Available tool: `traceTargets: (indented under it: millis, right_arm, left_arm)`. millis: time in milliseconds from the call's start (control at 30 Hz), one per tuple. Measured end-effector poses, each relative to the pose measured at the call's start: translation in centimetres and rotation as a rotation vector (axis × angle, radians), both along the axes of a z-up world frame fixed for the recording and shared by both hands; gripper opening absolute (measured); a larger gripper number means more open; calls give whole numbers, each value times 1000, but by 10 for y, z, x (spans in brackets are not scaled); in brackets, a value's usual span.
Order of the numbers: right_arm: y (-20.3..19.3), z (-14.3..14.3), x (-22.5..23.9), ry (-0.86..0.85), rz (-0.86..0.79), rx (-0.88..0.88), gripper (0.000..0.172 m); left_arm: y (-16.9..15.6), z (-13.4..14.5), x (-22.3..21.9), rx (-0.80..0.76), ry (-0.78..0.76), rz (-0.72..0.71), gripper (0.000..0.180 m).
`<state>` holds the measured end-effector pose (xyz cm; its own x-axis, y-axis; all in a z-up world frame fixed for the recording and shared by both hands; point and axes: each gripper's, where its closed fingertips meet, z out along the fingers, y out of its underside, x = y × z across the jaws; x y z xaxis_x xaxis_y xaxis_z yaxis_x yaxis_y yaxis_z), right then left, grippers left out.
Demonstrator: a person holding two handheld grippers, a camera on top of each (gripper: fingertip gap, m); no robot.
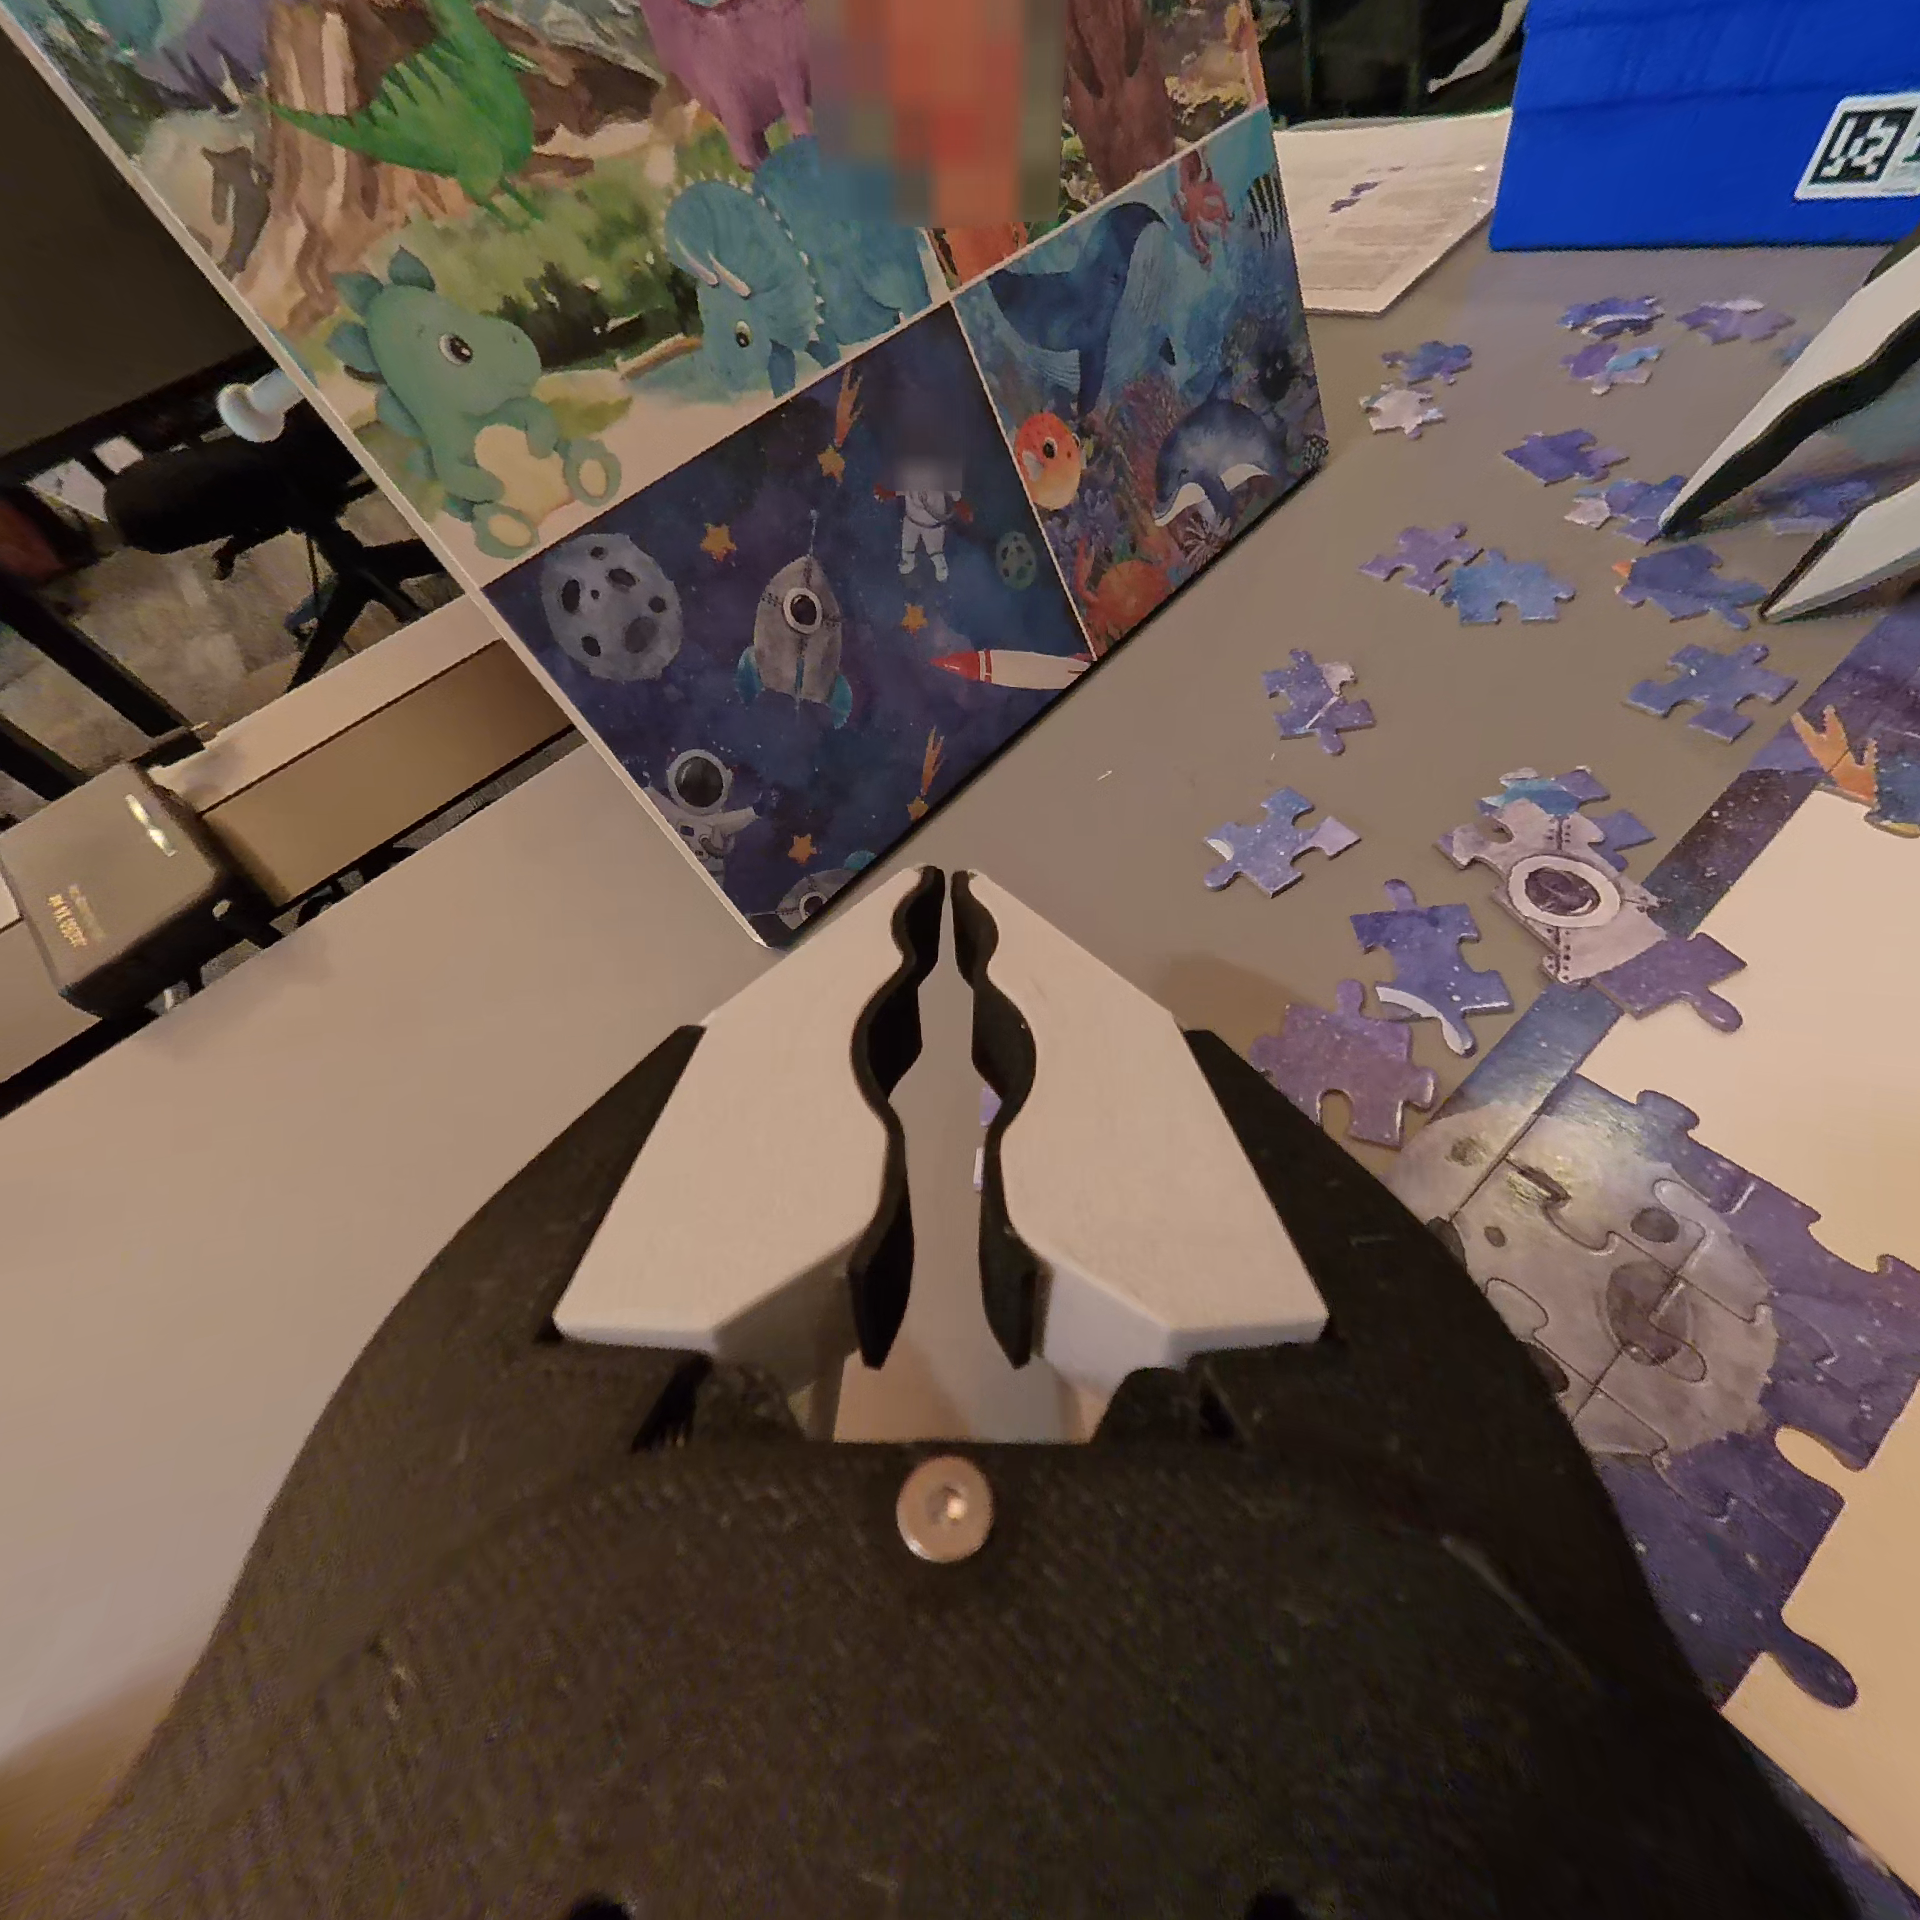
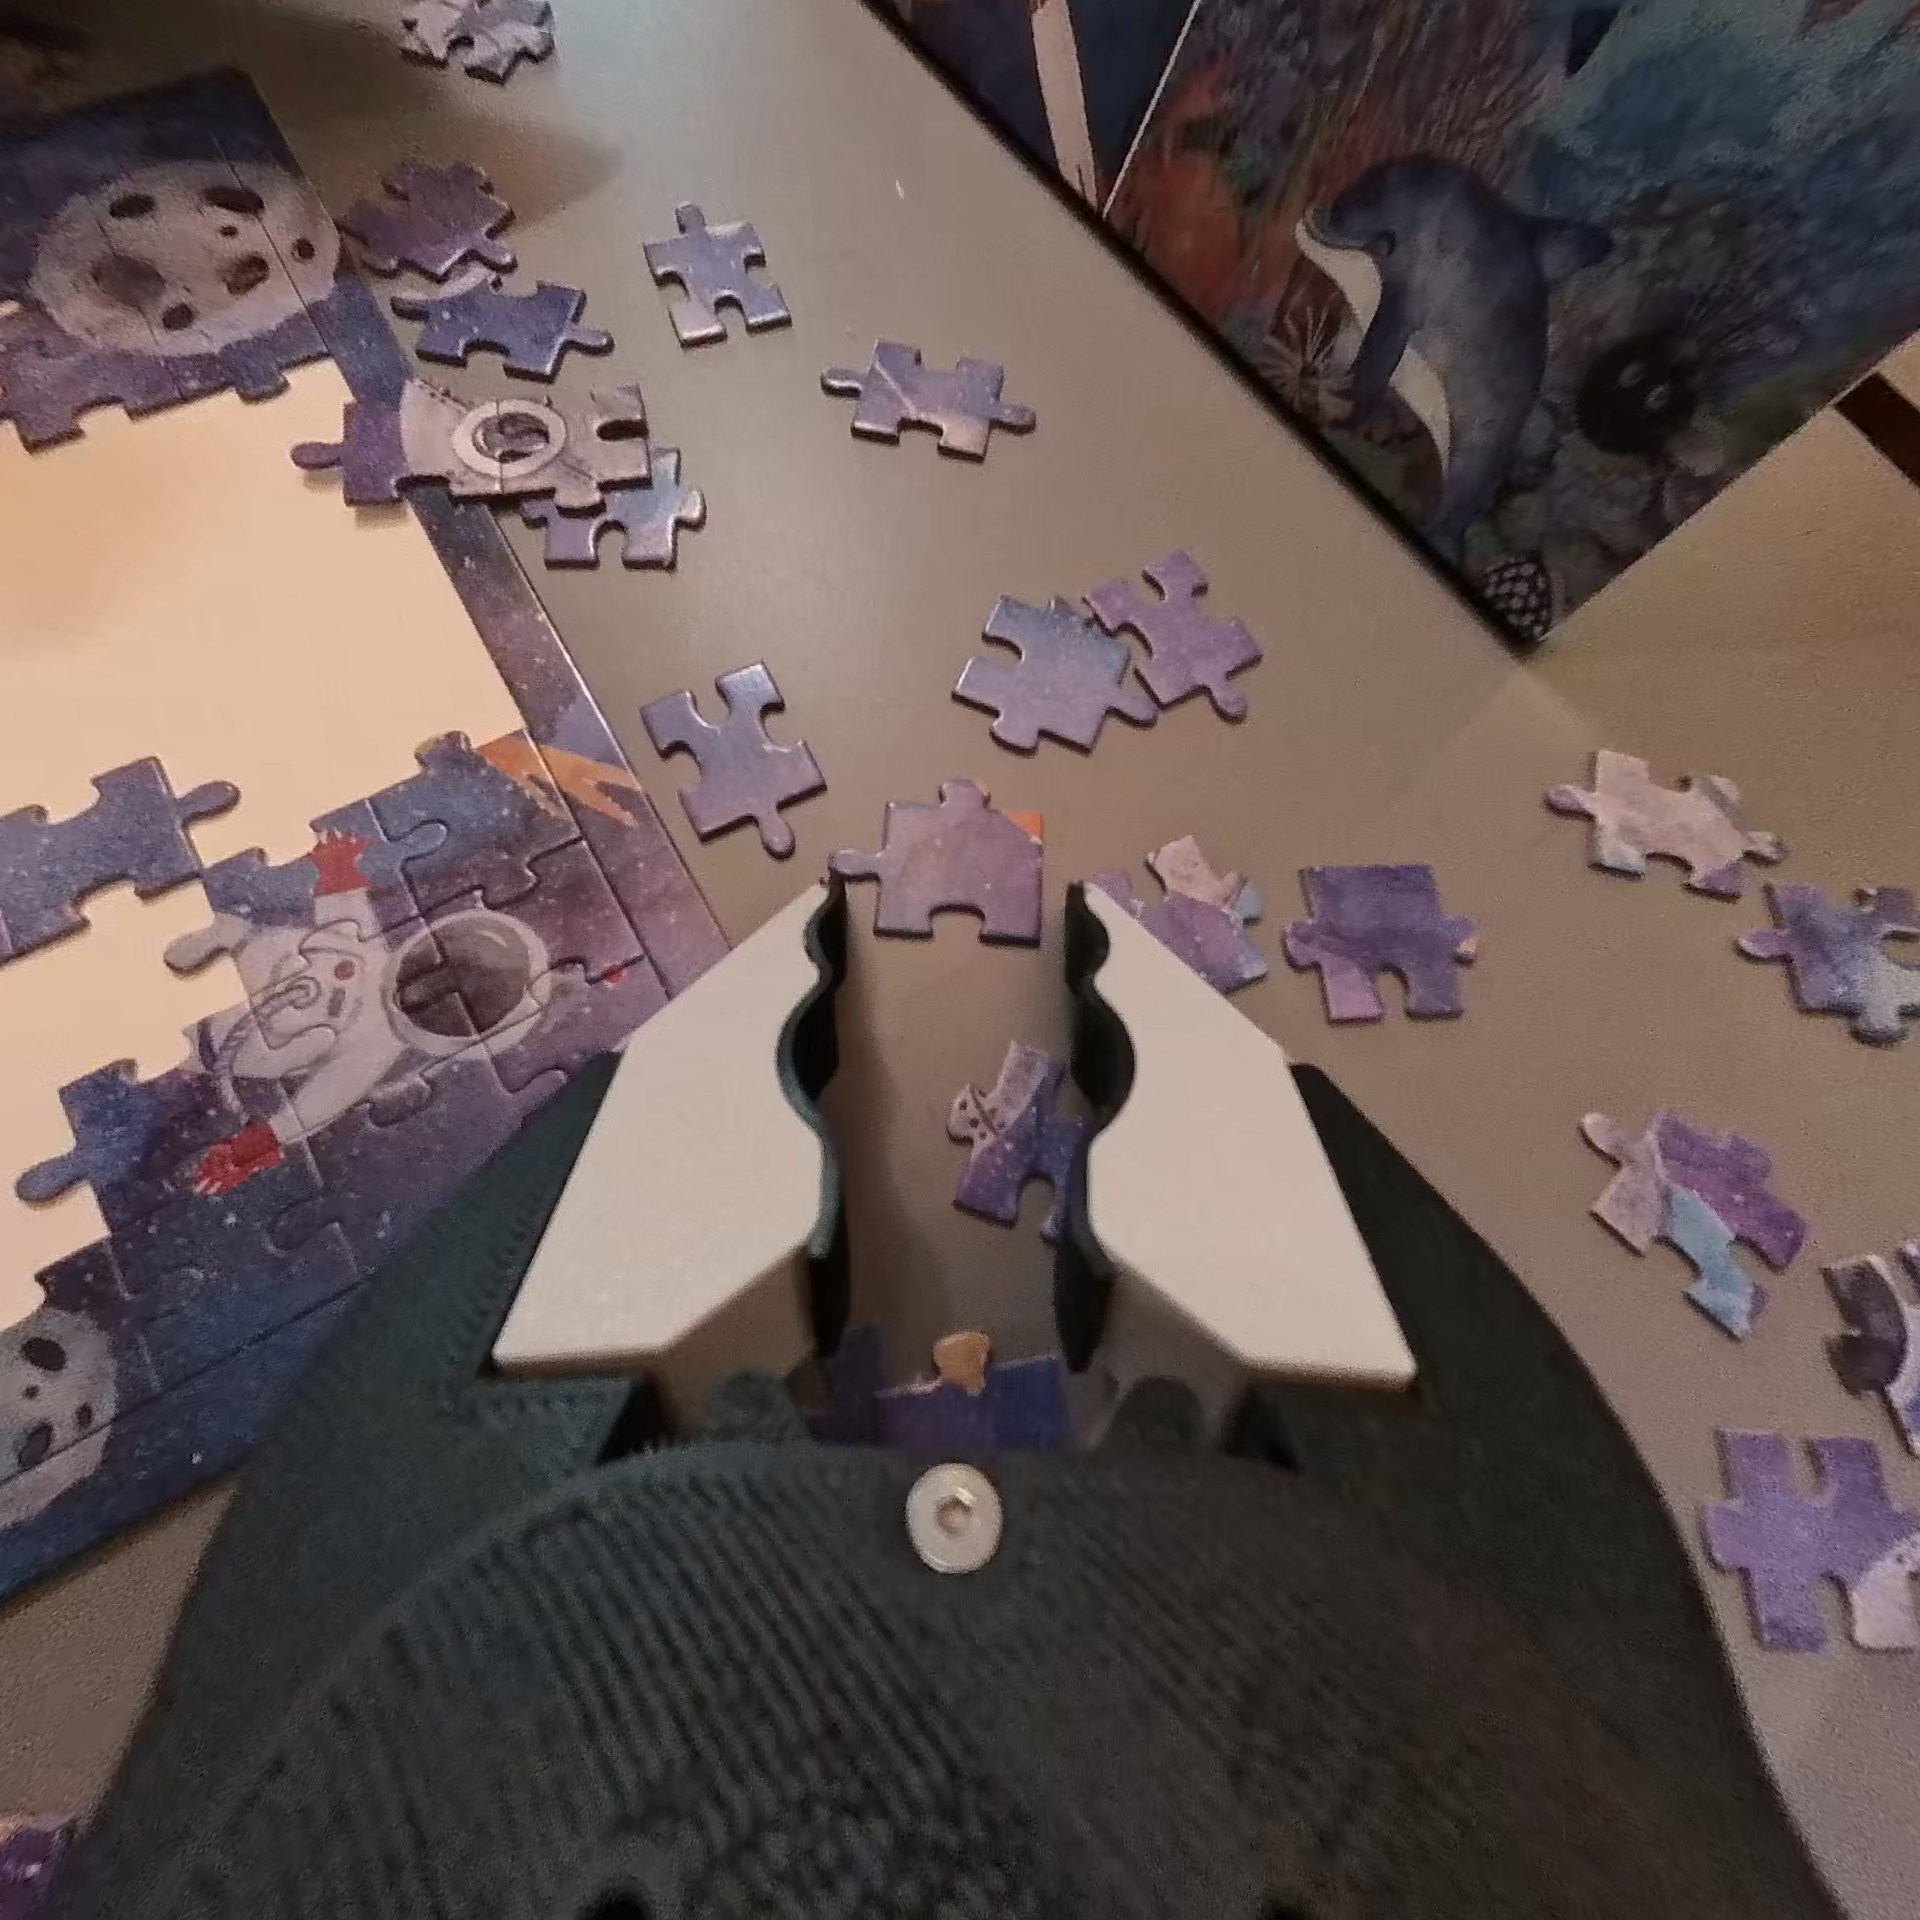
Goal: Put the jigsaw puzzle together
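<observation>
- Hovering clenched on nothing, the left gripper (image 1: 940, 881) points at the picture box (image 1: 831, 468) just ahead.
- The right gripper (image 2: 951, 899) gapes, released, a purple puzzle piece (image 2: 961, 868) flat at its fingertips.
- Left of it lies the half-filled puzzle tray (image 2: 229, 623); over ten loose pieces scatter around.

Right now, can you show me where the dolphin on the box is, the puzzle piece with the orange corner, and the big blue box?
Dolphin (image 2: 1455, 322), right wrist view, on its dark body.
Puzzle piece (image 2: 961, 868), right wrist view, on its purple middle.
Blue box (image 1: 1683, 114), left wrist view, on its front side.
</observation>
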<state>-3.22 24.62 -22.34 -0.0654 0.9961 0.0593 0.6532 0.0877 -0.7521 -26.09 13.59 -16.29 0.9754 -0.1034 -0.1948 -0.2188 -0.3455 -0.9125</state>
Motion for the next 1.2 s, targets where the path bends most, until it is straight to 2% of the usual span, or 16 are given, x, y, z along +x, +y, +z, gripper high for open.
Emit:
traceTargets:
  millis: [100,167,433,633,867,1100,1200]
  right_arm:
    - [-2,-1,0,-4,3,-29,39]
    - [-4,-1,0,-8,10,-53,31]
    - [-4,1,0,6,5,-22,30]
    - [-9,20,-2,108,3,-44,30]
    - [-45,40,-9,150,-67,-71,30]
    - [-103,24,-15,69,-153,-138,29]
    - [-116,15,-17,29,-165,-140,30]
  left_arm:
    - [0,-1,2,-4,8,-5,0]
    - [1,-2,2,-5,9,-6,0]
    - [0,3,5,9,31,-9,0]
    - [0,10,13,24,69,-23,1]
    - [2,18,34,38,88,-66,2]
    - [4,13,89,-4,83,-227,3]
    - [2,7,117,-36,75,-317,4]
